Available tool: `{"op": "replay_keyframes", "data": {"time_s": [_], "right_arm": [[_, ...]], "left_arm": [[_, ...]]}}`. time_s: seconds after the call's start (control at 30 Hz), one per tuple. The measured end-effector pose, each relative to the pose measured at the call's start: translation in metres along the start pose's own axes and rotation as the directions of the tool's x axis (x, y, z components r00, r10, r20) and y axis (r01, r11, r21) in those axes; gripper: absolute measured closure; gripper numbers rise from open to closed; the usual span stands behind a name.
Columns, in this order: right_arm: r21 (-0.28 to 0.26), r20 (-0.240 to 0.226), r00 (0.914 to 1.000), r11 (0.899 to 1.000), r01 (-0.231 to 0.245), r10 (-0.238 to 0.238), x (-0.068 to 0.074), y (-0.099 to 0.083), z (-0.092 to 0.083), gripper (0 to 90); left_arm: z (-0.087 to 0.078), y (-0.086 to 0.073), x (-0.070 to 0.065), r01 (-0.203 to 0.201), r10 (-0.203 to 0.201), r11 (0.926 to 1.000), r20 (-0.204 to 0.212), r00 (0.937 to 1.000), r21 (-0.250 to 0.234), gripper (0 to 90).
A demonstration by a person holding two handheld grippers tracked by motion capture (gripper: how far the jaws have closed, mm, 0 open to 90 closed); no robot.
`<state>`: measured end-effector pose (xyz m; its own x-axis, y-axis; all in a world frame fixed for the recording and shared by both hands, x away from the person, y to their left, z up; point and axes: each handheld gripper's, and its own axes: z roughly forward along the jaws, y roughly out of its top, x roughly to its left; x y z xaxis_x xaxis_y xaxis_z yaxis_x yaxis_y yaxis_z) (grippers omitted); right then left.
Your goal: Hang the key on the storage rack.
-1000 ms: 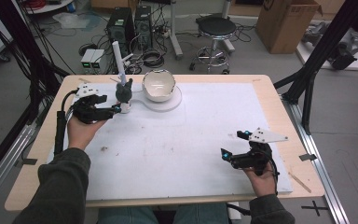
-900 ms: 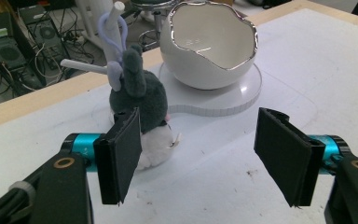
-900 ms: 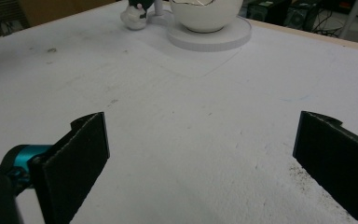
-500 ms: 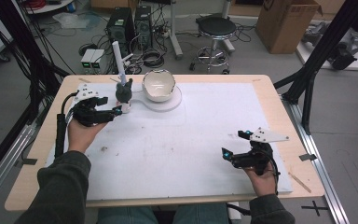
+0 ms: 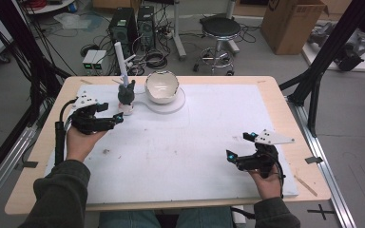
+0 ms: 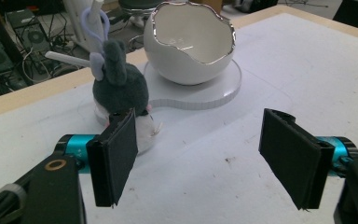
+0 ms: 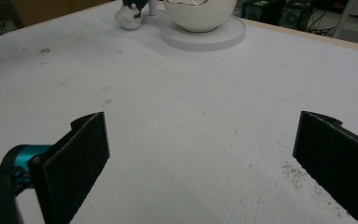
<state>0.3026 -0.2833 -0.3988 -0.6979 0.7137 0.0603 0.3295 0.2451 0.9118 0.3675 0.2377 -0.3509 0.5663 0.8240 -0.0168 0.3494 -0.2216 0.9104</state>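
The plush toy [image 5: 126, 97] stands on the bench [image 5: 209, 142] at upper left of the high view, beside the eggshell bowl [image 5: 161, 87]. The left gripper [image 5: 119, 117], jaws just widening and empty, appears to have released it. The right gripper [image 5: 237, 147] rests open, idle.

We mark, at the far side, a white egg-shaped ceramic bowl with a jagged silver rim [image 5: 161, 86], upright on a round clear plastic disc [image 5: 175, 103]. The disc lies on a white foam sheet [image 5: 195, 142], lightly soiled, which covers most of a light wooden table [image 5: 285, 102]. Beyond the table we see a black round stool [image 5: 222, 28], two black computer towers [image 5: 135, 21] among cables, and a brown cardboard box [image 5: 292, 21]. A black metal strut [image 5: 323, 61] slants at right.
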Motion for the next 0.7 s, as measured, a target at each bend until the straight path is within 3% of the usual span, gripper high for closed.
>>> {"op": "replay_keyframes", "data": {"time_s": [0.7], "right_arm": [[0.002,0.012,0.9999,1.000,-0.002,0.002,-0.001,-0.001,0.001,2.8]], "left_arm": [[-0.011,-0.008,-0.014,-0.029,0.029,0.9996,0.042,0.9987,0.001,26.3]]}}
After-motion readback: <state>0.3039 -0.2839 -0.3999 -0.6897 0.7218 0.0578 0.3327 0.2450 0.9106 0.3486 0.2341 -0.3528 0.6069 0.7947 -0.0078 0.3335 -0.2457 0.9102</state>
